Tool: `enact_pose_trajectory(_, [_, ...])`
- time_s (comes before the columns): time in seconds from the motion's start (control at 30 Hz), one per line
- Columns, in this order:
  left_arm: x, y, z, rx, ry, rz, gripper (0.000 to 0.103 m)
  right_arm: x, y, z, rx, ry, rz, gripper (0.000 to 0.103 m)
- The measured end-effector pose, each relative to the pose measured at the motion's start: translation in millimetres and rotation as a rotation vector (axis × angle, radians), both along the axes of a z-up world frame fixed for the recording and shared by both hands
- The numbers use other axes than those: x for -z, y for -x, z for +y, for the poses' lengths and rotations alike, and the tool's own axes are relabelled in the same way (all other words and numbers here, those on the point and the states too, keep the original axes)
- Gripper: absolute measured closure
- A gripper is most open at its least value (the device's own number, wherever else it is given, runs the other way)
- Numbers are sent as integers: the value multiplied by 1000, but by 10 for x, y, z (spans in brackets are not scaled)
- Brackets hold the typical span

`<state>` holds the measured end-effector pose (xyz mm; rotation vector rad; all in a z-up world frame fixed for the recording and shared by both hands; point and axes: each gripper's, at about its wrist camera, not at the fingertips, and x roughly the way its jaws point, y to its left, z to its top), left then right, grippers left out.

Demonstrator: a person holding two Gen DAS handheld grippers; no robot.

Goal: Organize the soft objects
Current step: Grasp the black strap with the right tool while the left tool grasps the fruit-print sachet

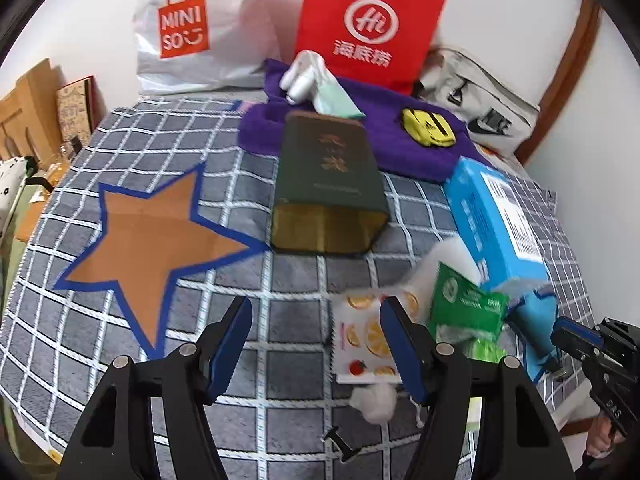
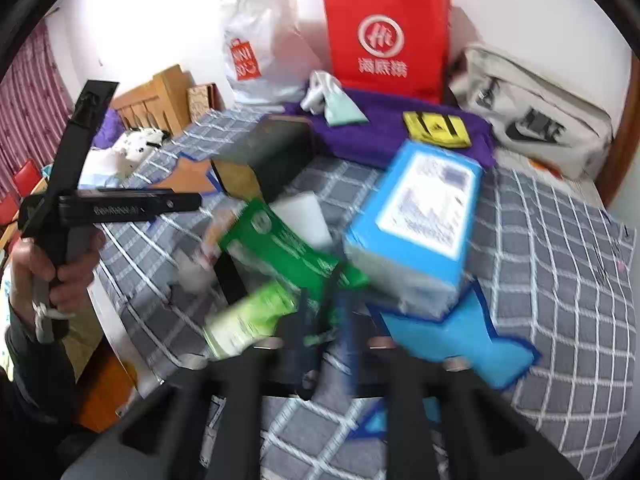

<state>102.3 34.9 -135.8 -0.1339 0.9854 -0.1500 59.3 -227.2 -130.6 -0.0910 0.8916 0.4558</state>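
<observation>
Left wrist: grey checked blanket [image 1: 304,276], white wall [image 1: 500,8].

From my left wrist view the star patch [image 1: 152,240] lies left of the tin [image 1: 330,188] on the bed [image 1: 280,360], with the towel [image 1: 400,148] behind the tin. The carton [image 1: 496,220] lies right of the tin, the packet [image 1: 464,300] before it. Two bags [image 1: 372,24] stand behind, against the wall.

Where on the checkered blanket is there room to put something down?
Free: the orange star left of the green tin, and the blanket between the left gripper fingers. Crowded: the right side, around the green packet and blue box.
</observation>
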Motion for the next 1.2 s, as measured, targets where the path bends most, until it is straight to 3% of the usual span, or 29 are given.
enact_pose_trajectory(0.13, [88, 18, -80, 19, -4, 21, 38, 268, -17, -131, 30, 19, 57, 95])
enact_pose_trajectory(0.27, [132, 21, -92, 22, -3, 35, 38, 394, -23, -203, 31, -37, 94, 92])
enact_pose_trajectory(0.4, [153, 16, -71, 20, 12, 42, 38, 449, 31, -84, -10, -24, 86, 63])
enact_pose_trajectory(0.43, [160, 12, -68, 19, 9, 43, 38, 470, 39, -38, -22, -13, 84, 61])
enact_pose_trajectory(0.53, [180, 0, -56, 10, 2, 49, 38, 561, 21, 73, -46, 0, 102, 61])
enact_pose_trajectory(0.67, [188, 1, -51, 19, 5, 46, 38, 616, 40, 228, -36, 93, 34, 63])
enact_pose_trajectory(0.77, [187, 4, -76, 40, 23, 41, 38, 608, -11, 200, -17, 114, 14, 82])
enact_pose_trajectory(0.83, [192, 3, -129, 64, 27, 42, 38, 597, -47, 122, -13, 79, 34, 82])
enact_pose_trajectory(1.0, [209, 4, -283, 128, 21, 43, 28, 525, -54, -77, 43, 106, 21, 82])
enact_pose_trajectory(1.1, [278, -37, -373, 134, -24, 58, 28, 527, -109, -212, 88, 102, 29, 82])
enact_pose_trajectory(1.2, [352, -80, -396, 123, -19, 76, 28, 585, -136, -230, 95, 102, 46, 82])
